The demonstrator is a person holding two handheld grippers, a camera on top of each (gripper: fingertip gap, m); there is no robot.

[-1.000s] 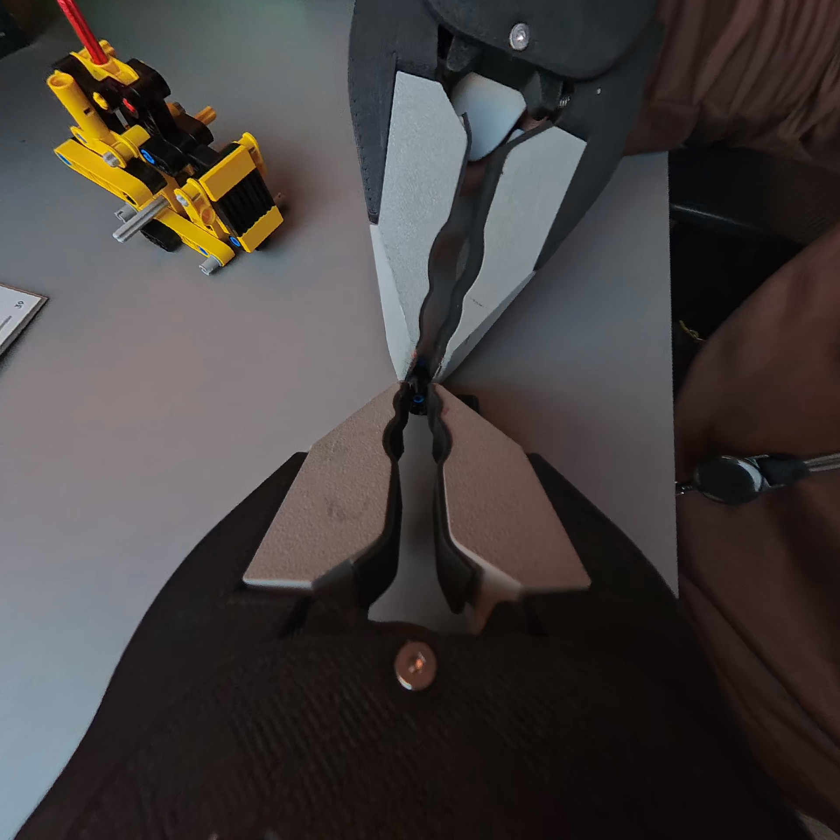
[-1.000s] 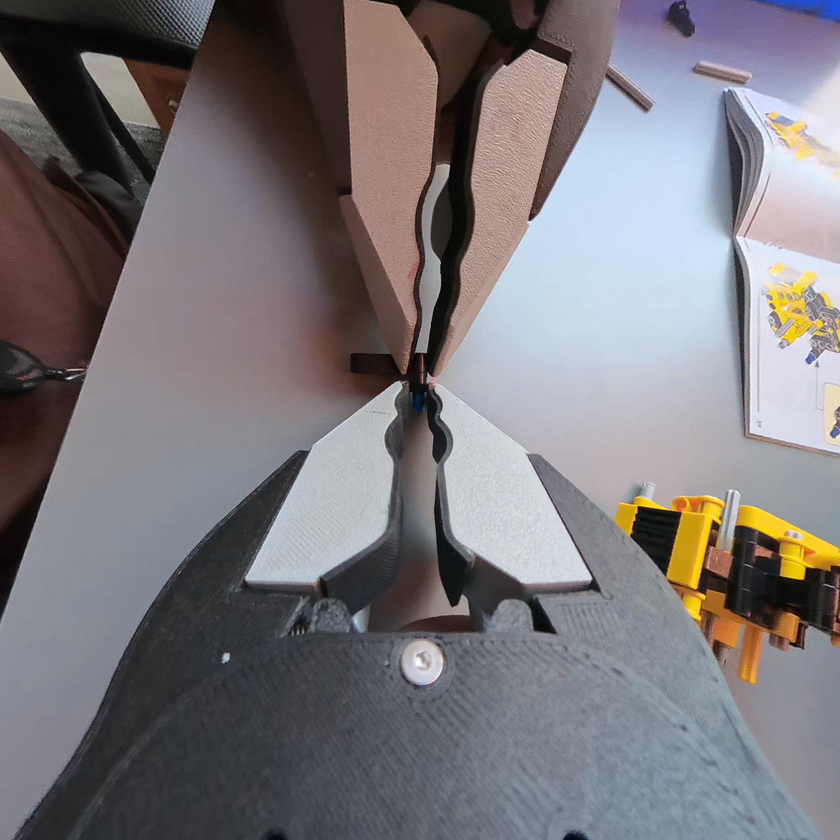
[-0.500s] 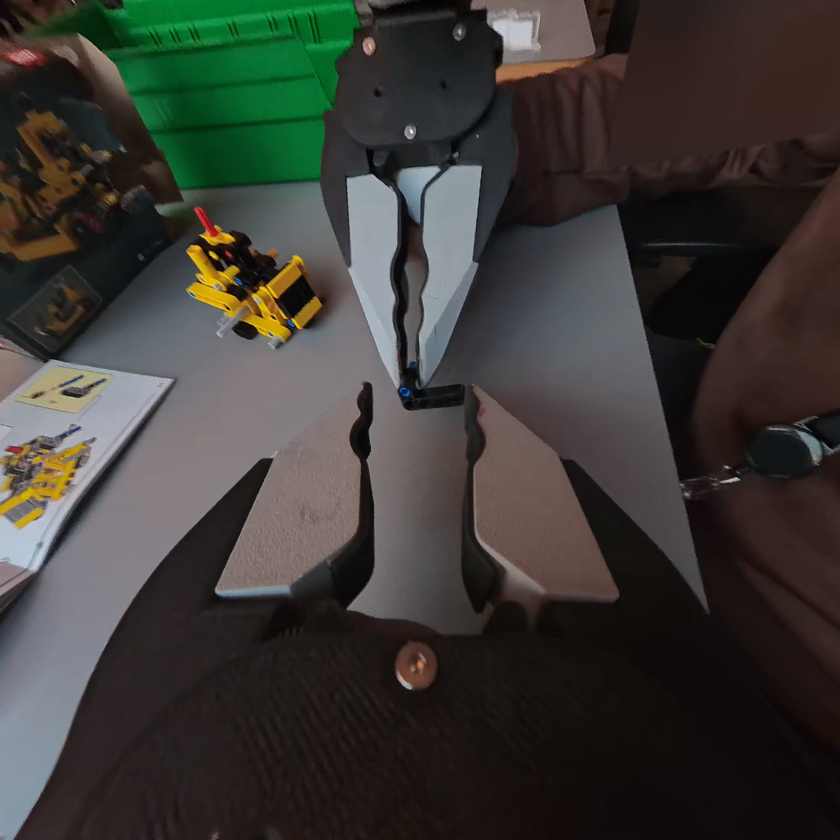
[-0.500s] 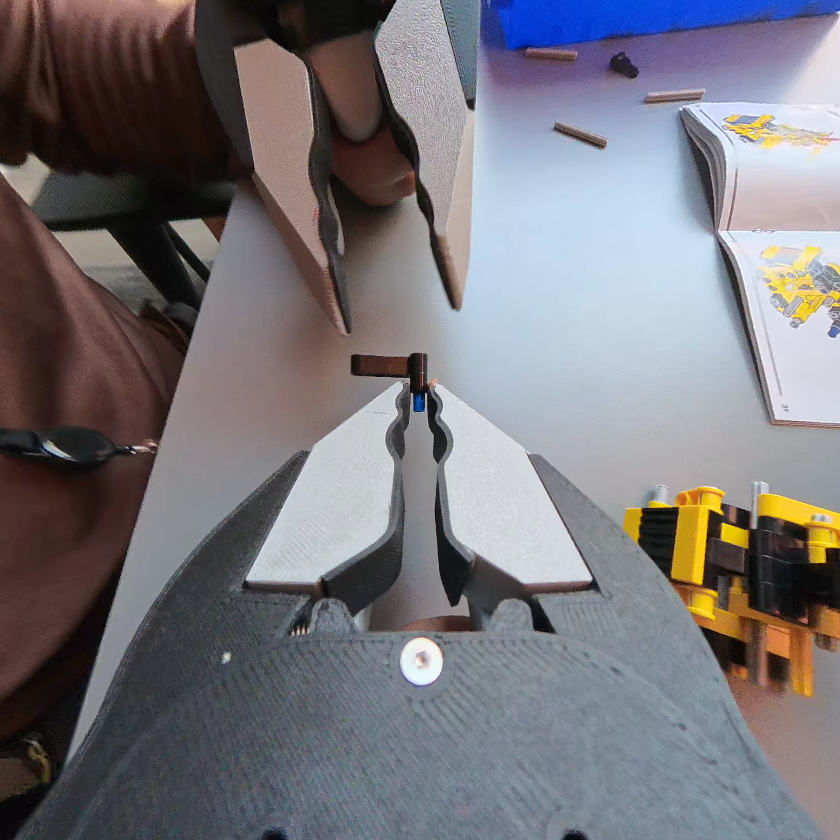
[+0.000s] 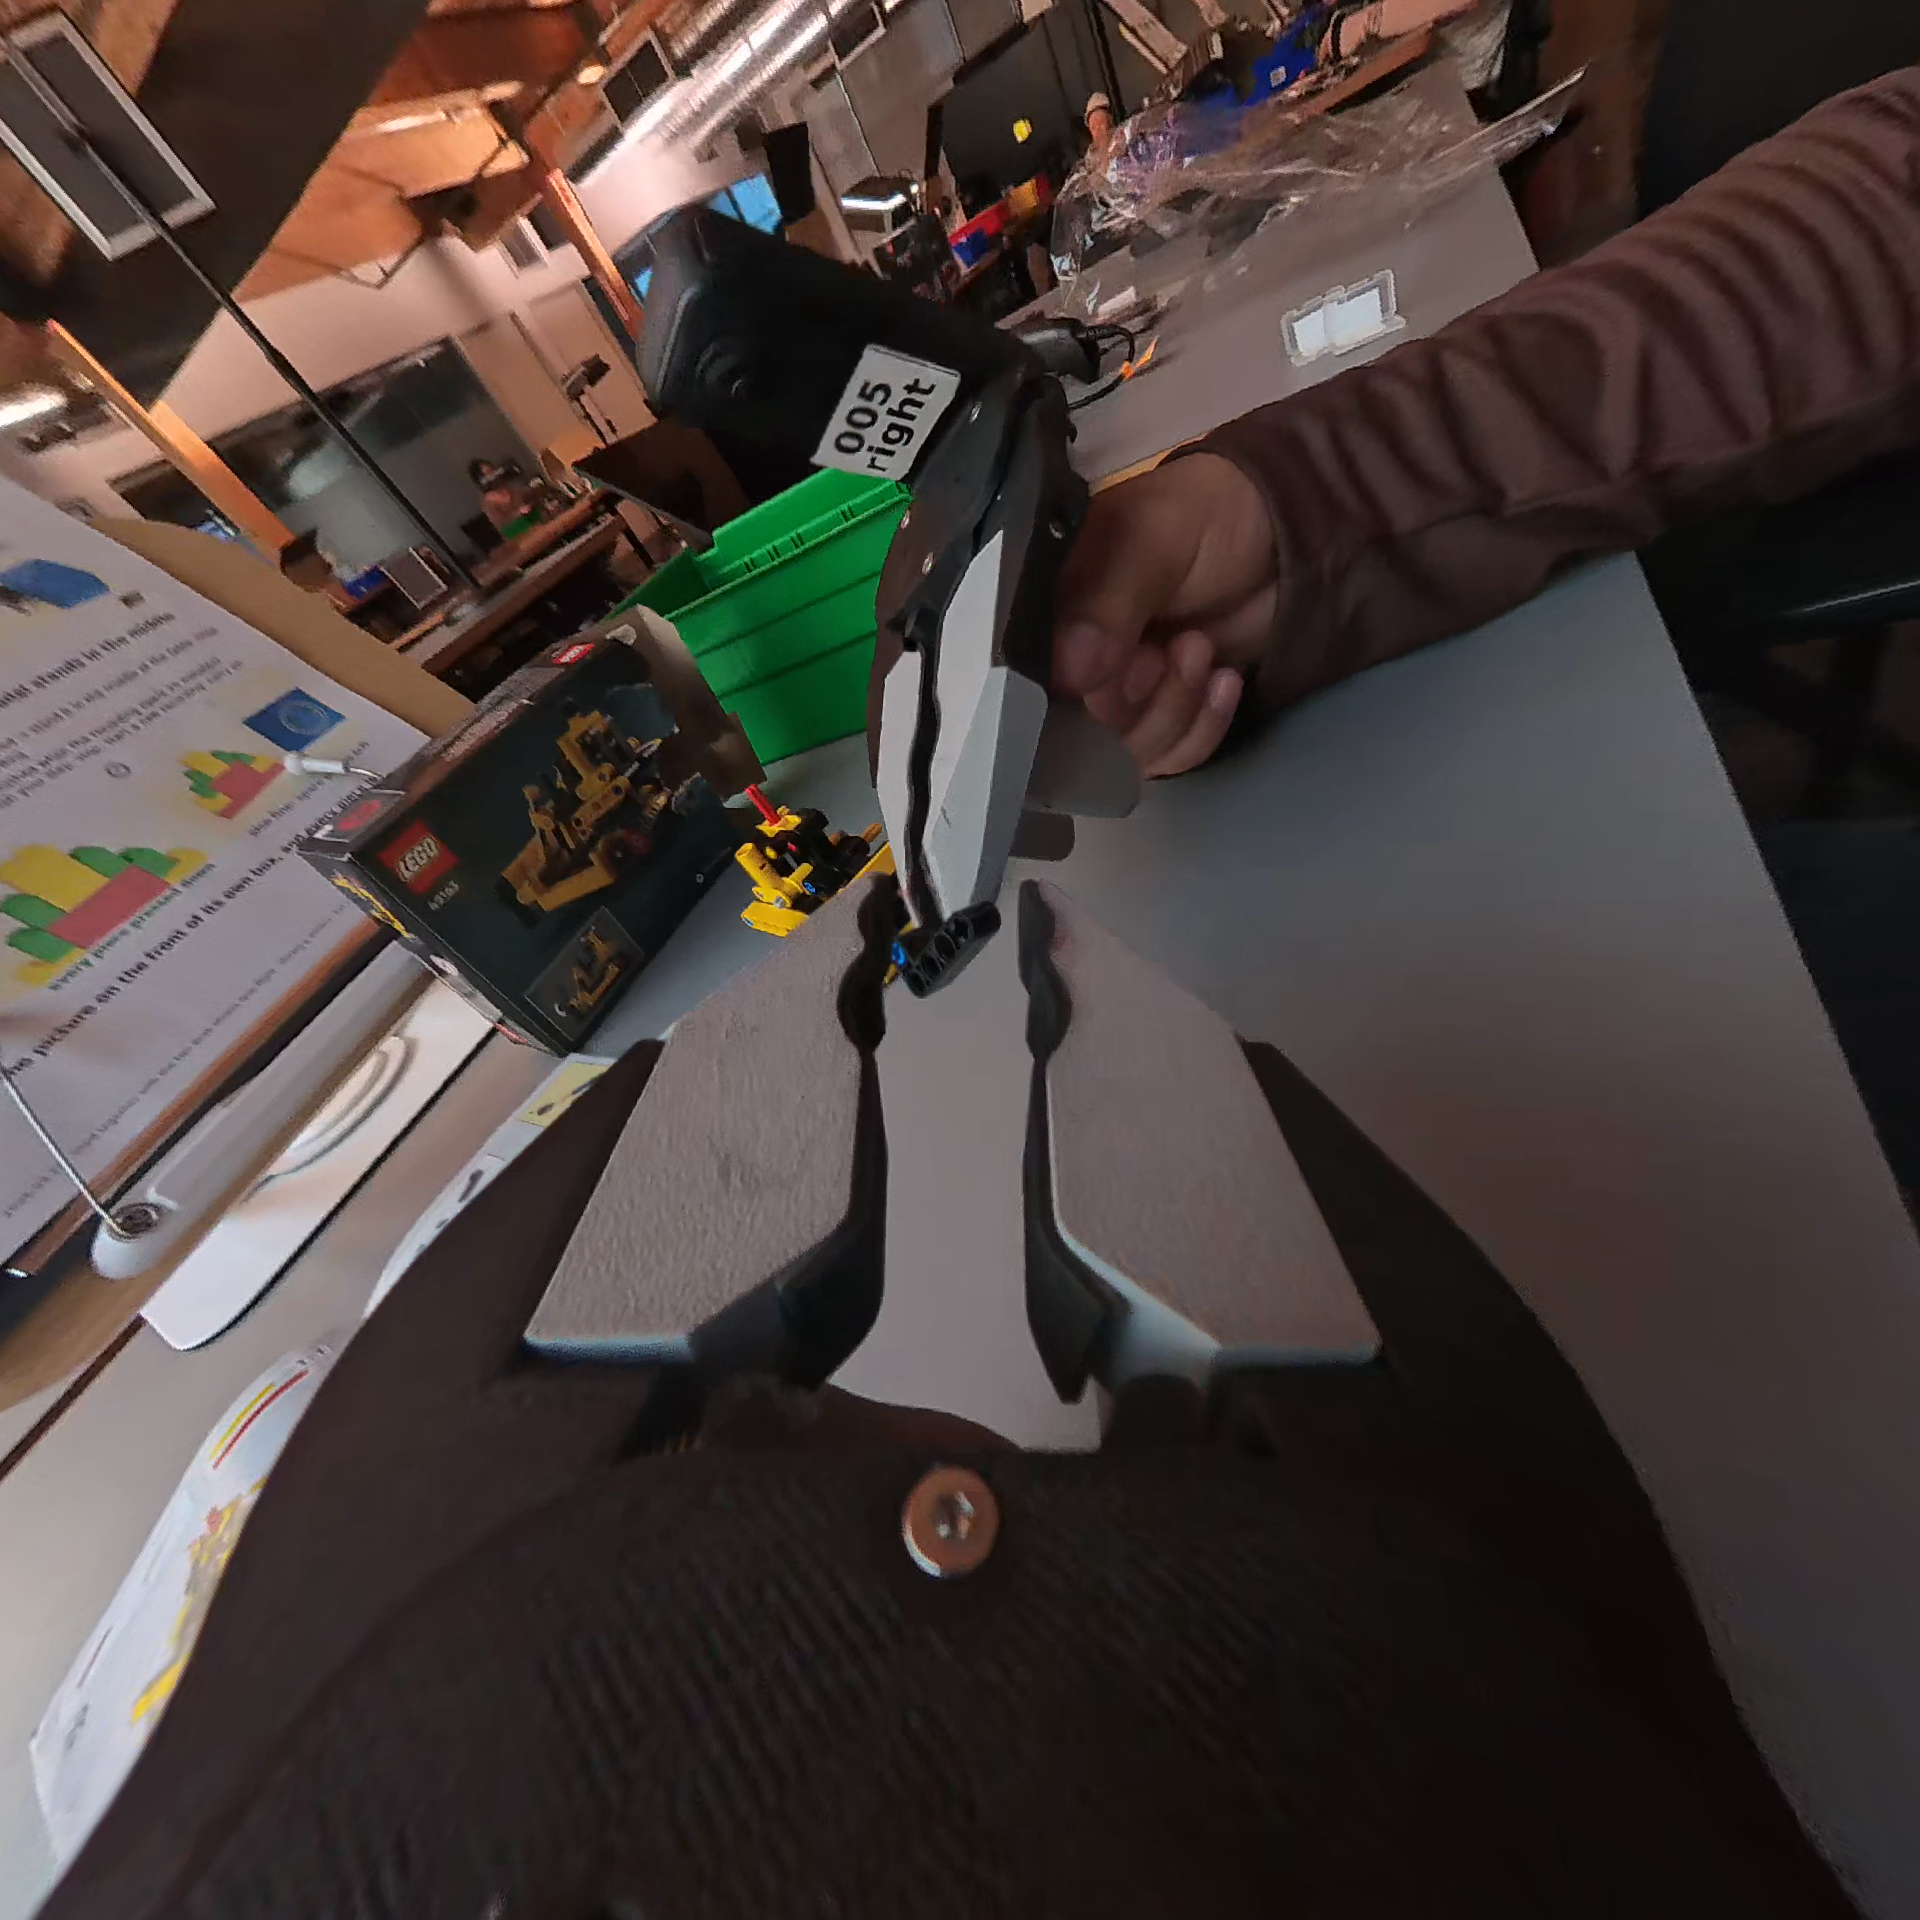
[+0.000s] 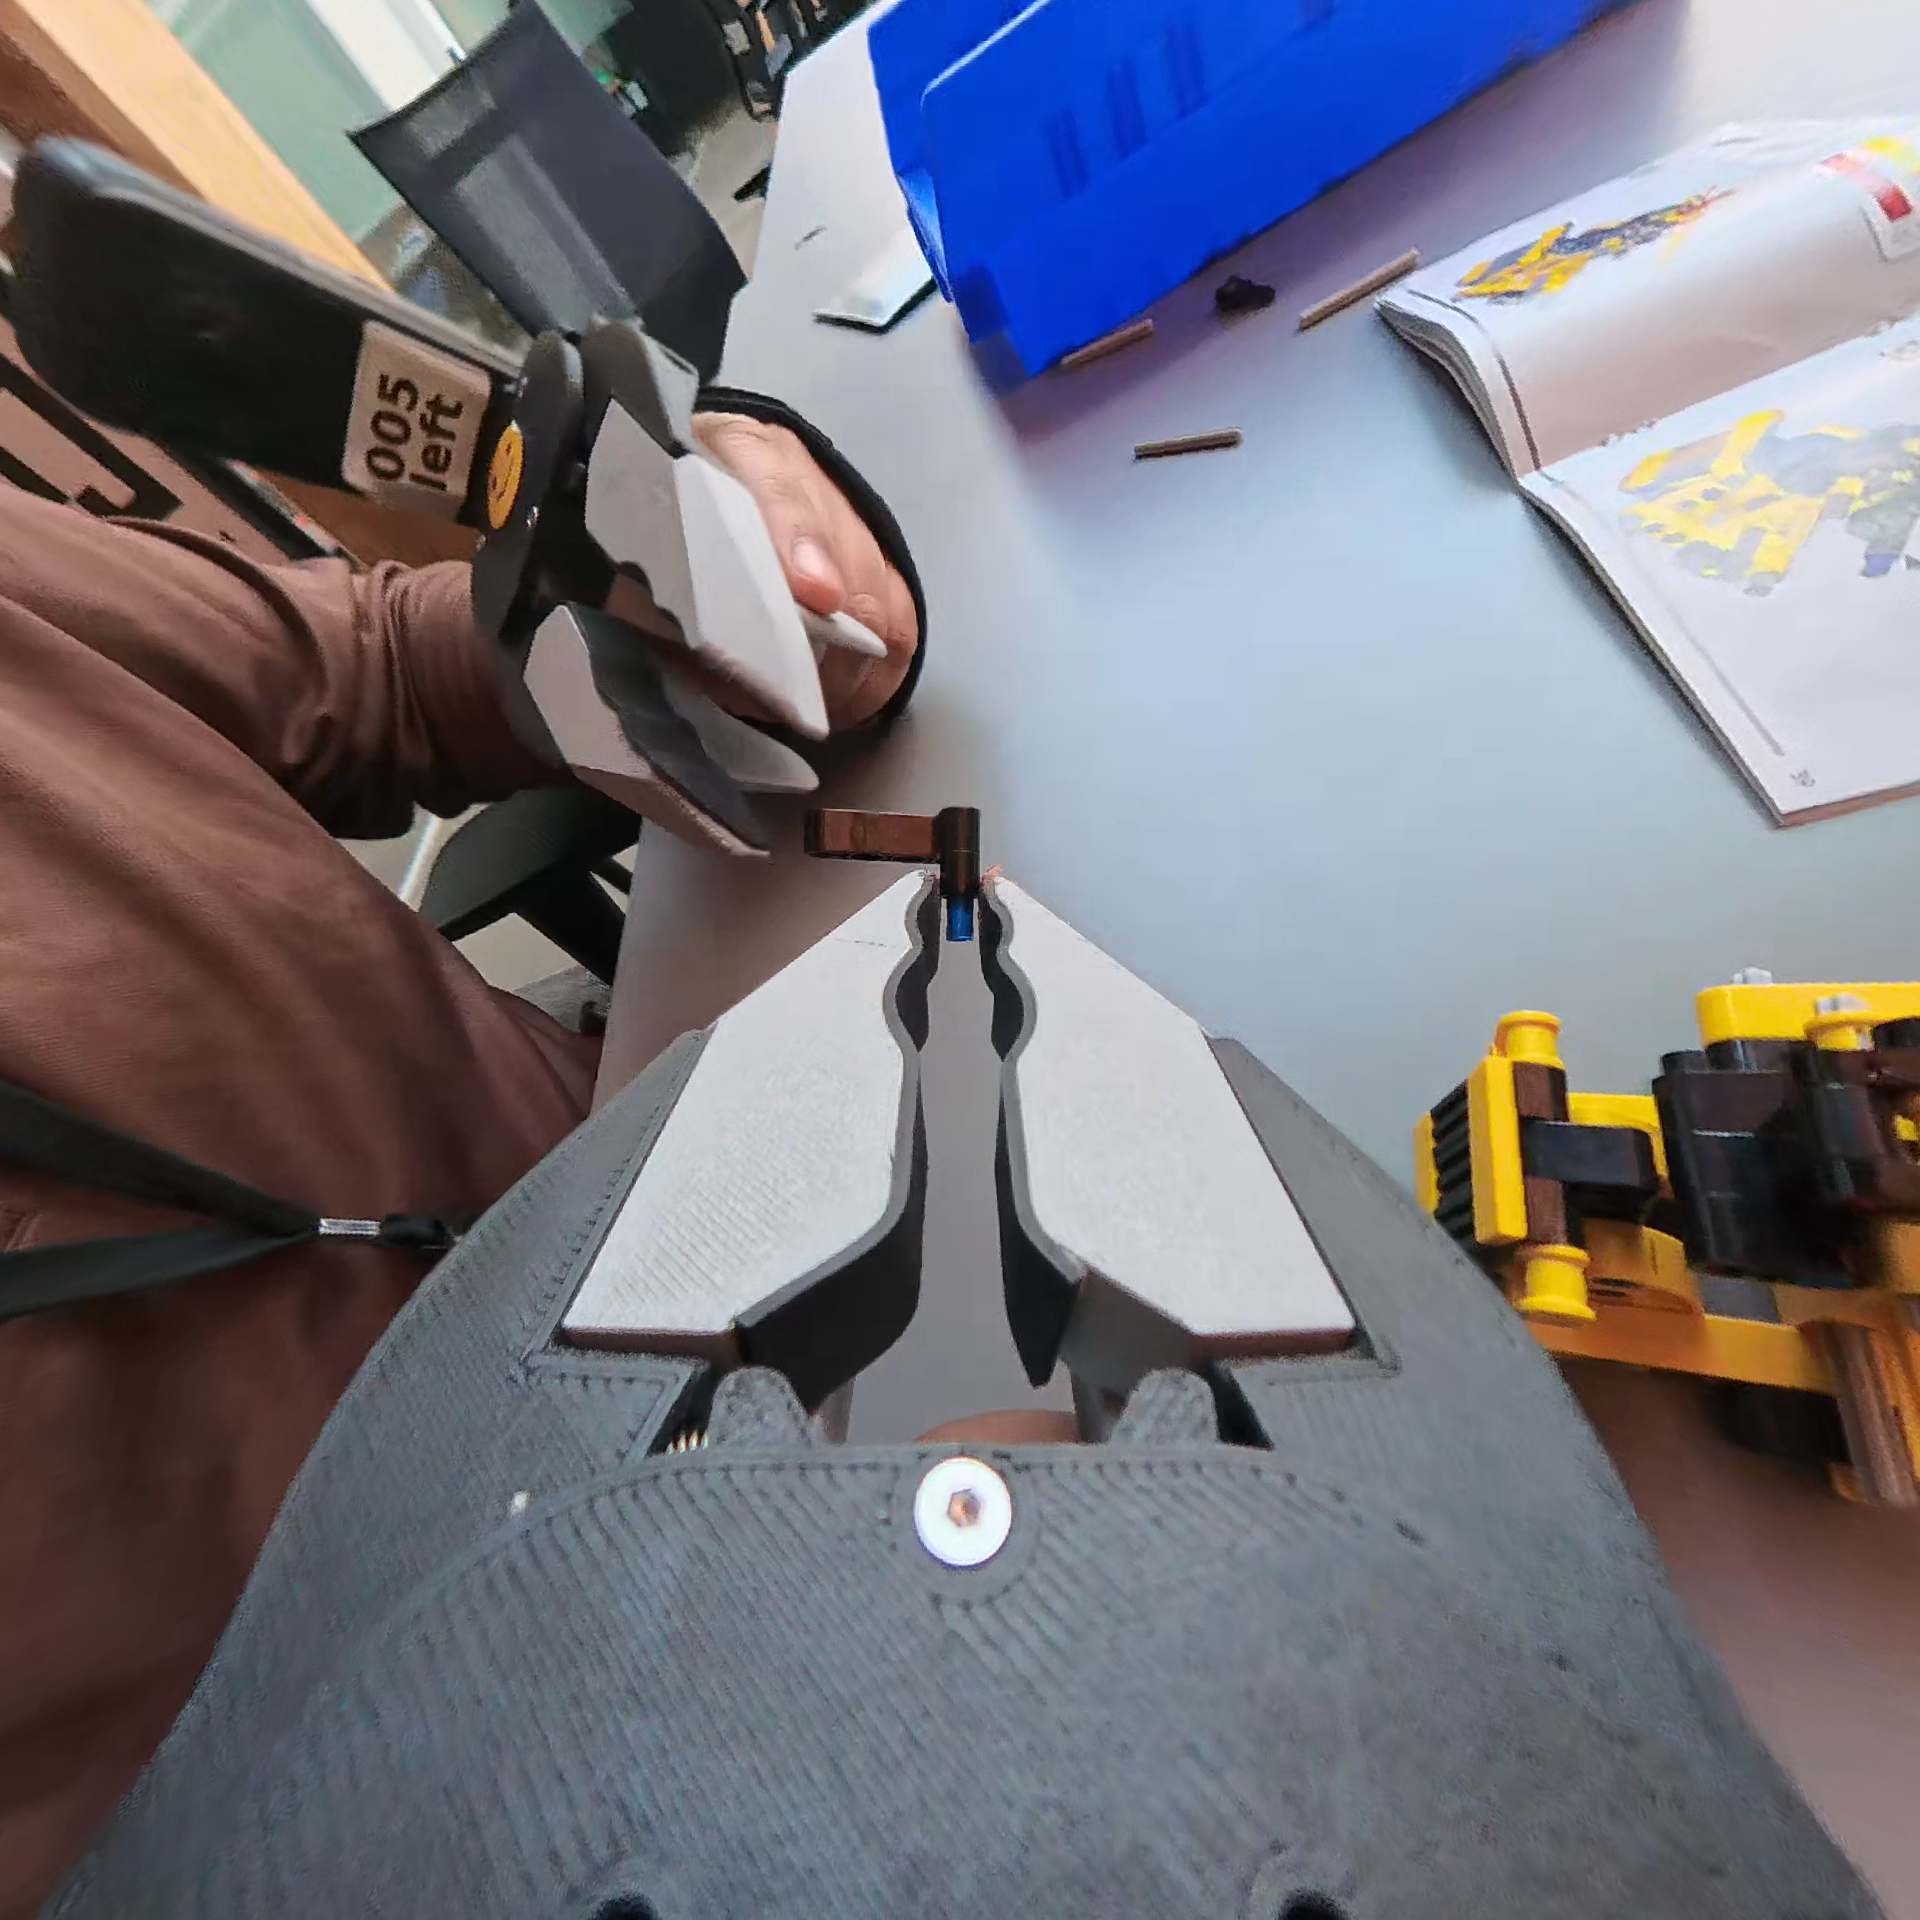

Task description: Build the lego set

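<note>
Grey table (image 6: 1299, 727), right gripper (image 6: 958, 883) jaws pinching black lego beam (image 6: 894, 834), left gripper (image 5: 951, 914) jaws spread

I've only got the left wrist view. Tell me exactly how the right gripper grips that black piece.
Observer: The right gripper pinches the short arm of the black beam. A blue pin pokes back between its fingers.
Operator: Find me spare parts.
Observer: Brown rods and a small black piece lie loose beside a blue bin.
Operator: Check the booklet.
Observer: The booklet lies open on the table, beyond the yellow model.
</note>
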